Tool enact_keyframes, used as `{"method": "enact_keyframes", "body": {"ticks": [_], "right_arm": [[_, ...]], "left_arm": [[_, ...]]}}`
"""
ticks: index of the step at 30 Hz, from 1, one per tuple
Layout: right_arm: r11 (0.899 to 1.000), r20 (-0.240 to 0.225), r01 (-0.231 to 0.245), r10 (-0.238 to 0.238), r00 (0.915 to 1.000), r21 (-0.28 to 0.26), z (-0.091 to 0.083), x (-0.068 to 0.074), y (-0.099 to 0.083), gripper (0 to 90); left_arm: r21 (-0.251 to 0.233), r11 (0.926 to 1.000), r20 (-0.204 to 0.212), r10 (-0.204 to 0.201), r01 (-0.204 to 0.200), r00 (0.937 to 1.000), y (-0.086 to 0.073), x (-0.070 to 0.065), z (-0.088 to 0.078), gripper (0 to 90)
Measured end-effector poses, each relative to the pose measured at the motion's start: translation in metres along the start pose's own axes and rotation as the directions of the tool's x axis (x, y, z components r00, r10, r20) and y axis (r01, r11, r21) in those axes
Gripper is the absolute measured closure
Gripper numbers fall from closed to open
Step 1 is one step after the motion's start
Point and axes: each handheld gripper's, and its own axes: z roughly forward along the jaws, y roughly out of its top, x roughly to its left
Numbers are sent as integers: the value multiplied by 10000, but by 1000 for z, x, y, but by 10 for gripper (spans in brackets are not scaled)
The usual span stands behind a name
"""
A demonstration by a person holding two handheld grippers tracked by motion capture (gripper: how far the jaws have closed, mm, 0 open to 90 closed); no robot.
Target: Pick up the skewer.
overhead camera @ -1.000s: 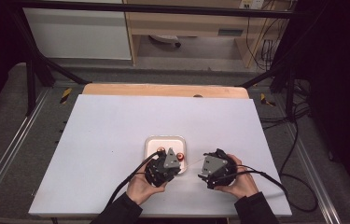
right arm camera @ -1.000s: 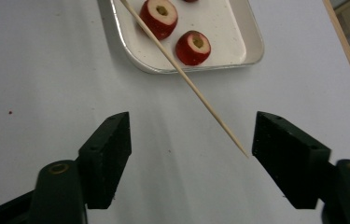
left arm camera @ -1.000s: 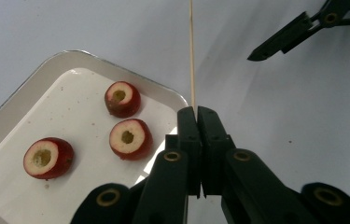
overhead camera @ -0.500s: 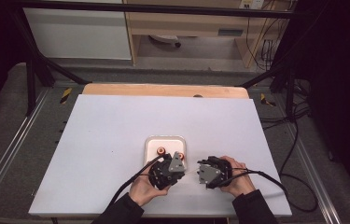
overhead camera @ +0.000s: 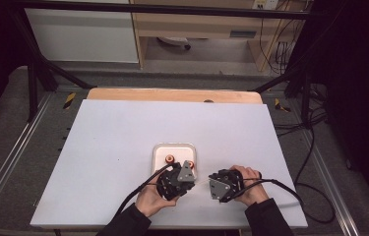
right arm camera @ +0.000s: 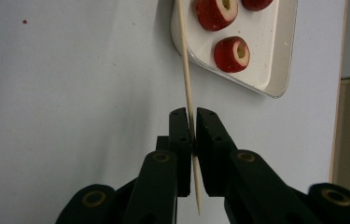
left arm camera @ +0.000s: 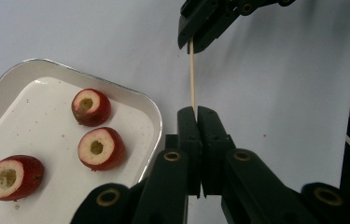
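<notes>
Thin wooden skewer (left arm camera: 192, 77) pinched at both ends, spanning the gap between the two tongs just beside the tray (overhead camera: 158, 153).

Skewer: pale, round, straight, bare wood, pointed tip past the right tongs (right arm camera: 192, 127). Left tongs (left arm camera: 197, 112) pressed together on one end; right tongs have just been closing and now pinch the other end. Both have flat black matte jaws. Tray: white, glossy, rounded corners, raised rim, left of the skewer. In the tray, three red fruit pieces (left arm camera: 101, 148), cut flat, pale flesh, cored hollow. Tray rests on a smooth white surface (overhead camera: 123, 128).
</notes>
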Motion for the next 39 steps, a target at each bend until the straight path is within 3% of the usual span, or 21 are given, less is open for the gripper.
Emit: {"method": "enact_keyframes", "body": {"ticks": [13,17,21,23,27,30,33,35,39], "right_arm": [[9943,78,1055,-1056,9944,133,-4,2,1,893],[9898,184,1379,-1387,9902,355,-5,2,2,894],[9805,216,1907,-1919,9812,478,-4,1,6,893],[9768,222,2041,-2059,9783,652,-4,0,9,893],[9675,220,2380,-2406,9704,857,-4,-2,14,893],[9619,279,2578,-2613,9649,915,-4,-3,17,894],[9582,319,2684,-2727,9616,985,-6,-3,19,893],[9517,343,2914,-2958,9546,969,-6,-3,21,893],[9428,345,3163,-3214,9463,1056,-5,-3,23,893]], "left_arm": [[165,9997,140,-193,190,9997,0,5,1,868],[680,9967,102,-455,448,9989,2,10,4,725],[1267,9903,306,-617,573,9976,9,12,7,692],[1664,9844,320,-631,569,9975,13,12,11,697],[1942,9788,493,-759,650,9959,19,12,15,749],[2341,9701,500,-774,636,9957,23,12,21,790],[2526,9653,547,-819,655,9951,22,12,24,843],[2557,9646,539,-813,650,9952,22,11,26,876],[2662,9614,495,-861,699,9951,22,11,26,884]]}}
